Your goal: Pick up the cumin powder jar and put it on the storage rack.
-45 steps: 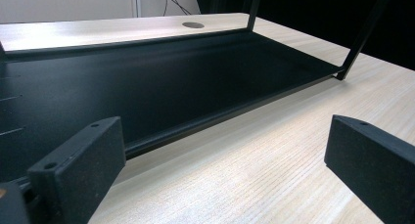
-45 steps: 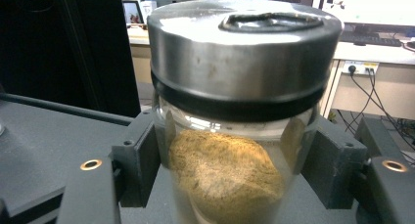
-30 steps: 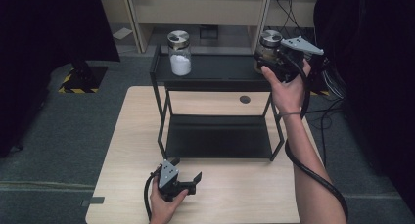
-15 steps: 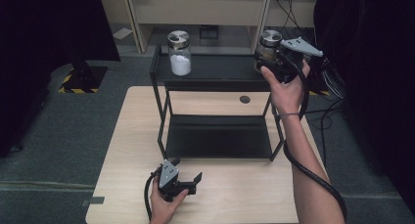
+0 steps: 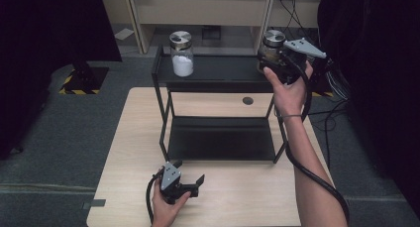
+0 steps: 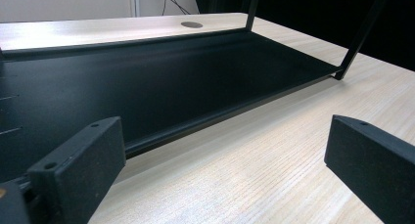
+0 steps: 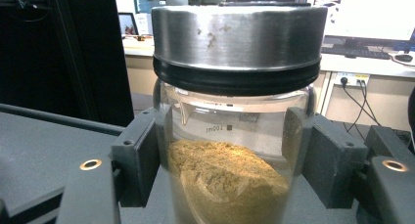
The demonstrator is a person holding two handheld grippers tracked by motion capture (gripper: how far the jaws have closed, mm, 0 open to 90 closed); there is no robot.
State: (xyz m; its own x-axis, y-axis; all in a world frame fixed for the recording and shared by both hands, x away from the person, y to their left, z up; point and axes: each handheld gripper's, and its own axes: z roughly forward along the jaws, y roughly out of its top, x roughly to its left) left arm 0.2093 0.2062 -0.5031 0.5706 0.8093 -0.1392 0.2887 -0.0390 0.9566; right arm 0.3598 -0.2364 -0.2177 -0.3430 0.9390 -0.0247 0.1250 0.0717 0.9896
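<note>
My right gripper clamps the jar of brown powder at the top shelf's far right corner; my left gripper rests open on the table, near left.

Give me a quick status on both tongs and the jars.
Right tongs shut on brown-powder jar, top shelf. Left tongs open, empty, on table. White-powder jar untouched.

Between the right tool's matt black pads: a clear glass jar with brushed-metal lid. Before the left tool: pale wood-grain table, matt black shelf.
</note>
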